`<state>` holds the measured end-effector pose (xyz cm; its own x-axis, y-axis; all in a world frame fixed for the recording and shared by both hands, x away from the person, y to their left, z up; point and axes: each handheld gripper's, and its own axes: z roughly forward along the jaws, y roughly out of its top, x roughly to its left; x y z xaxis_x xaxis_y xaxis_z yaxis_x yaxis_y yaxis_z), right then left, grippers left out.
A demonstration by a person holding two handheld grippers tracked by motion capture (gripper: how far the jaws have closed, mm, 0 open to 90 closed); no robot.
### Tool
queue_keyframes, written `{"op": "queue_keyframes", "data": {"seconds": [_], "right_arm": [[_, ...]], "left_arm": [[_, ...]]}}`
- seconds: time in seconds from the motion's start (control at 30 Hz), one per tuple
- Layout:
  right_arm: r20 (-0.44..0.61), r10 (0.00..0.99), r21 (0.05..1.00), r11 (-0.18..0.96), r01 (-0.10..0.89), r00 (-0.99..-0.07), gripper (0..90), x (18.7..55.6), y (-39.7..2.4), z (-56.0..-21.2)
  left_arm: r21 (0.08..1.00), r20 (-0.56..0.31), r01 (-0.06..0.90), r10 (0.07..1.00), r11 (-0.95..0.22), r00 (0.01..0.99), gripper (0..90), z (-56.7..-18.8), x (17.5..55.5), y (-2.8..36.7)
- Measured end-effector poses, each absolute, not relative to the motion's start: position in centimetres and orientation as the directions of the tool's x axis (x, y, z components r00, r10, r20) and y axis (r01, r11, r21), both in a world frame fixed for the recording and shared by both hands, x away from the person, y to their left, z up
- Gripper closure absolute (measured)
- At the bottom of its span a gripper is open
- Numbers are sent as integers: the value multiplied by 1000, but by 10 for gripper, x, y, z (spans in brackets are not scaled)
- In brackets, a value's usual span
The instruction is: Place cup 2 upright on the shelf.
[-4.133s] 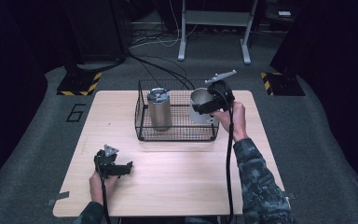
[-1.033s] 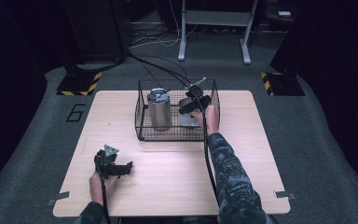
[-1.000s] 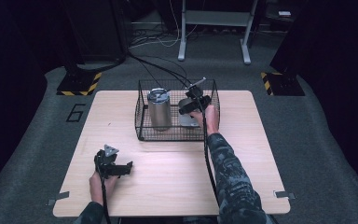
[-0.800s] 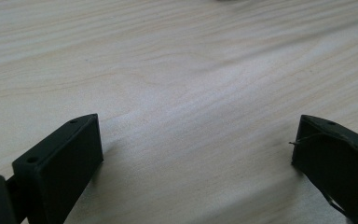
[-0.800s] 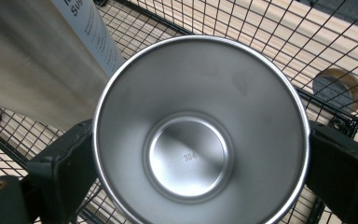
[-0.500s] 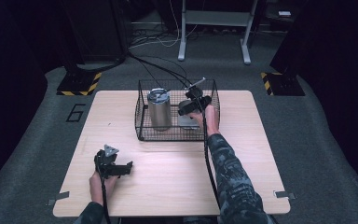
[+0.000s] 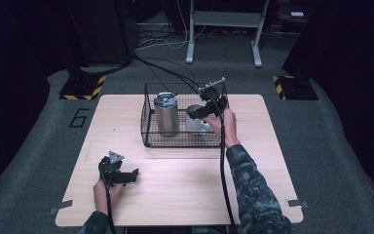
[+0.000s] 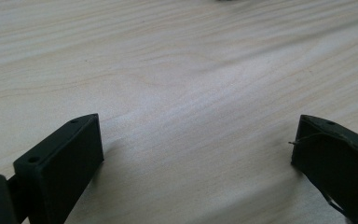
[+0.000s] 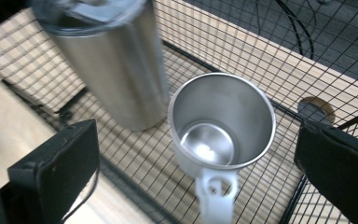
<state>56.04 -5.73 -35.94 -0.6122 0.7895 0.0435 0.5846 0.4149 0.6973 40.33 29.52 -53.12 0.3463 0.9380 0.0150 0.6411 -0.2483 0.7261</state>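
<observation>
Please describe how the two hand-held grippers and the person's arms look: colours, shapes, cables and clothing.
Both tools are black. The left gripper carries a grey three-cornered plate on top; the right gripper has a light grey bar on top. Each has two flat, block-like black jaws with small holes in them. A black cable trails from each. The right sleeve is a dark camouflage pattern.

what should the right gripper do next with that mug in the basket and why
Probably lift straight up and draw back. The steel mug stands upright on the floor of the wire basket, beside the lidded tumbler, and the right gripper is wide open with neither jaw touching it. The left gripper rests open on the table.
</observation>
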Motion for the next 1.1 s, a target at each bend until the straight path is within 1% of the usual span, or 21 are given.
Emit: {"op": "queue_keyframes", "data": {"seconds": [0.13, 0.23, 0.27, 0.3, 0.4, 0.43, 0.5, 0.63, 0.7, 0.8, 1.03, 1.1], "right_arm": [[31, 775, 712, 426, 558, -631, 0, 541, -62, -353], [1, 765, 723, 444, 529, -644, 0, 525, -65, -350], [-3, 757, 732, 447, 514, -653, 0, 515, -69, -350], [-3, 757, 732, 447, 514, -653, 0, 515, -69, -350], [-5, 756, 746, 439, 501, -654, 0, 494, -78, -350], [-5, 756, 746, 439, 501, -654, 0, 494, -78, -350], [-11, 751, 763, 433, 480, -660, 0, 481, -87, -351], [-27, 753, 776, 430, 461, -657, 0, 467, -97, -354], [-40, 763, 782, 426, 456, -645, 0, 455, -108, -359], [-47, 770, 787, 421, 451, -637, 0, 448, -116, -364], [-24, 806, 789, 378, 484, -591, 0, 429, -146, -387], [-36, 817, 785, 380, 489, -576, 0, 423, -154, -395]], "left_arm": [[724, 19, 641, 936, -255, 351, 17, -531, 403, 296], [726, 17, 640, 938, -250, 347, 18, -531, 403, 295], [727, 17, 640, 938, -250, 347, 18, -531, 403, 295], [727, 17, 640, 938, -250, 347, 18, -531, 403, 295], [723, 17, 643, 937, -253, 349, 18, -531, 403, 296], [723, 17, 643, 937, -253, 349, 18, -531, 403, 296], [722, 18, 643, 936, -255, 350, 18, -531, 403, 296], [723, 17, 643, 937, -253, 350, 19, -531, 403, 296], [723, 17, 643, 936, -254, 351, 19, -531, 403, 296], [727, 17, 640, 937, -250, 348, 19, -531, 403, 295], [727, 17, 640, 937, -250, 348, 20, -531, 403, 295], [727, 17, 639, 937, -250, 348, 19, -531, 403, 295]]}}
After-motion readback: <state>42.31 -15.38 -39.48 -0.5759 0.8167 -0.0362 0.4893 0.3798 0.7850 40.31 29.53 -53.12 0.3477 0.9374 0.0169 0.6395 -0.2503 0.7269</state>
